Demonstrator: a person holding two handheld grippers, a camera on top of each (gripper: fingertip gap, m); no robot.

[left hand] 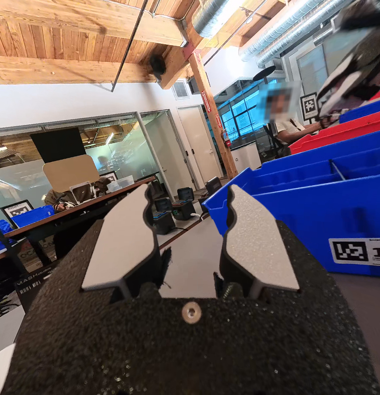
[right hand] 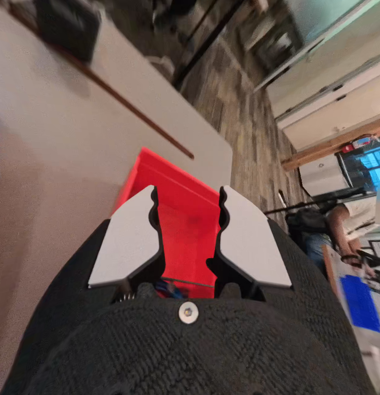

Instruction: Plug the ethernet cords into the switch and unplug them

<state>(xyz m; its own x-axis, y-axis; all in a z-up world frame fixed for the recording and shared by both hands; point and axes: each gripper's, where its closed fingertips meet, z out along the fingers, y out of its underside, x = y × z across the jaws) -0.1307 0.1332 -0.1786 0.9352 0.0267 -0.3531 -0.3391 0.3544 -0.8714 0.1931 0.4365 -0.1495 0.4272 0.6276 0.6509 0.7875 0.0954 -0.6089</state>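
Note:
My left gripper [left hand: 188, 190] is open and empty, held low over a grey table [left hand: 189, 245], just left of a blue bin [left hand: 302, 213] that bears a black-and-white tag label. A red bin [left hand: 338, 132] and another blue bin [left hand: 364, 111] stand behind it. The other gripper [left hand: 343, 85] shows blurred at the upper right, above the bins. My right gripper [right hand: 188, 190] is open and empty, pointing down over the red bin [right hand: 184, 213]. Blue items [right hand: 170, 288] lie in that bin behind a thin wire divider; what they are I cannot tell.
Black charger blocks [left hand: 174, 209] with cables sit at the table's far edge. A person [left hand: 73, 196] sits at a brown table farther left, another [left hand: 289, 130] behind the bins. In the right wrist view, the grey table [right hand: 56, 149] and carpet floor [right hand: 244, 128] are blurred. The grippers' ends are close to 45 cm from one another.

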